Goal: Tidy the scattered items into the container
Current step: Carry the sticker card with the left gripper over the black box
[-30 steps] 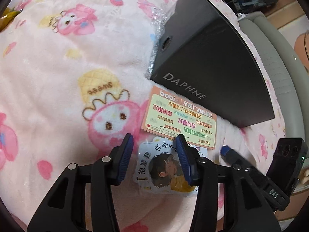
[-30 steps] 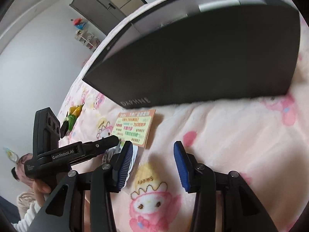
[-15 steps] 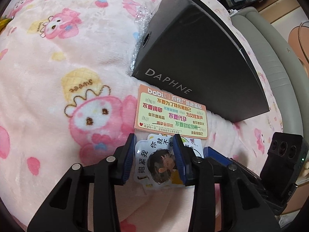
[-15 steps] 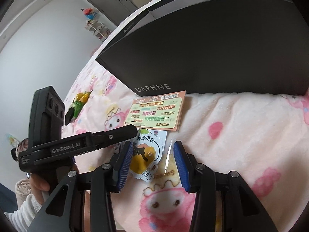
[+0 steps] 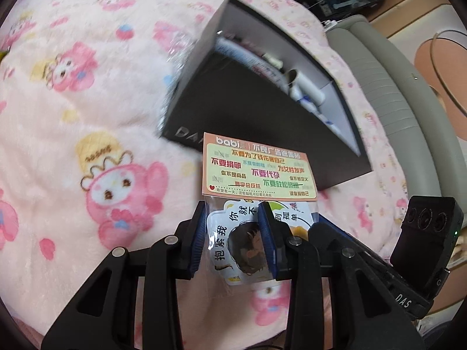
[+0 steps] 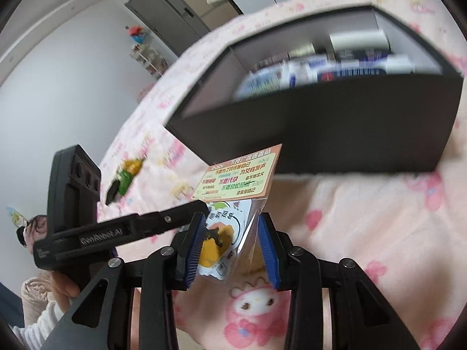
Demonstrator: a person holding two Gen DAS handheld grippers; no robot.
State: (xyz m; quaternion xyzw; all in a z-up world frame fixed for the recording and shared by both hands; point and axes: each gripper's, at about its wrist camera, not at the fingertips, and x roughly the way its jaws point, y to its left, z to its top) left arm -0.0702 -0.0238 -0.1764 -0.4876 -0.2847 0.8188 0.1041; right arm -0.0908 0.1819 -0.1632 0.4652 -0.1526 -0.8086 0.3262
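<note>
Left gripper (image 5: pixel 230 242) has just been closing, pads pinching the sticker pack (image 5: pixel 256 172) at its lower end; right gripper (image 6: pixel 230 246) closing too, on the same pack's clear edge. Pack's up off the blanket (image 5: pixel 96 110), just in front of the box (image 5: pixel 262 108). Light, floppy, slick plastic: grip low, near the stickers. Box is open on top w/ room inside, but its near wall needs clearing first.
</note>
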